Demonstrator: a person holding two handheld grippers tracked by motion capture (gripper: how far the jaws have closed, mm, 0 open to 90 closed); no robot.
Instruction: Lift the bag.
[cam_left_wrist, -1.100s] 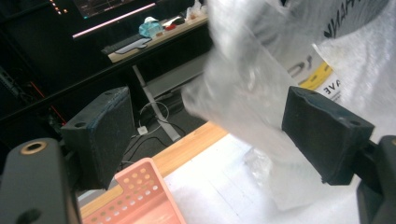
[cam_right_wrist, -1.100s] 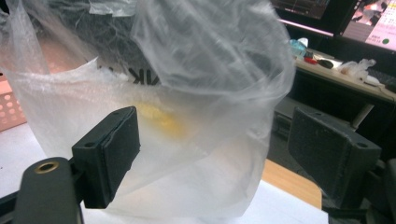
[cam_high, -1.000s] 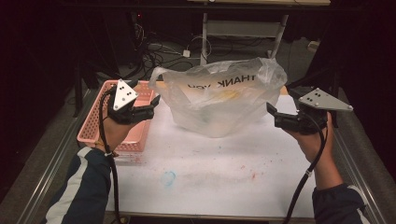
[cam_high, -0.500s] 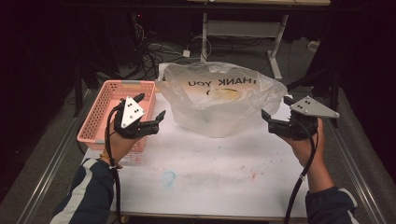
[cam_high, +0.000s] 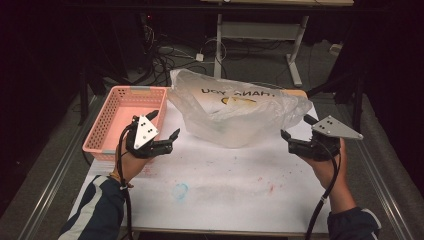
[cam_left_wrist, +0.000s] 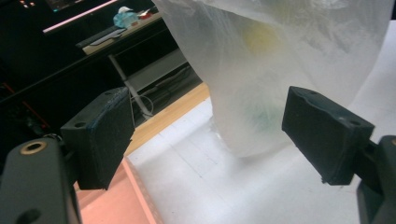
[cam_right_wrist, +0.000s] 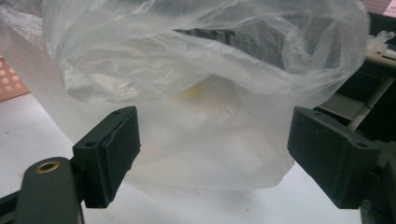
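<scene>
Plastic bag sits on the white surface, ahead of both sets of jaws and between them; thin, translucent, crumpled, printed lettering on its far face. Something yellow shows dimly inside; contents otherwise too blurred to tell.

Left gripper: jaws spread wide, nothing between them, just short of the bag's near side. In the left gripper view the bag fills the gap ahead of the jaws without touching either one. Pink basket lies beside and behind that gripper.

Right gripper: jaws likewise spread and empty, near the bag's other end. The bag bulges ahead between them, apart from both.

Handling, as judgement: film looks light, limp and slippery; it will collapse and slide rather than hold shape, and could tear if tugged. Best hold probably a gathered fold of the upper edge or rim at each end, one per gripper, not the loaded belly.
</scene>
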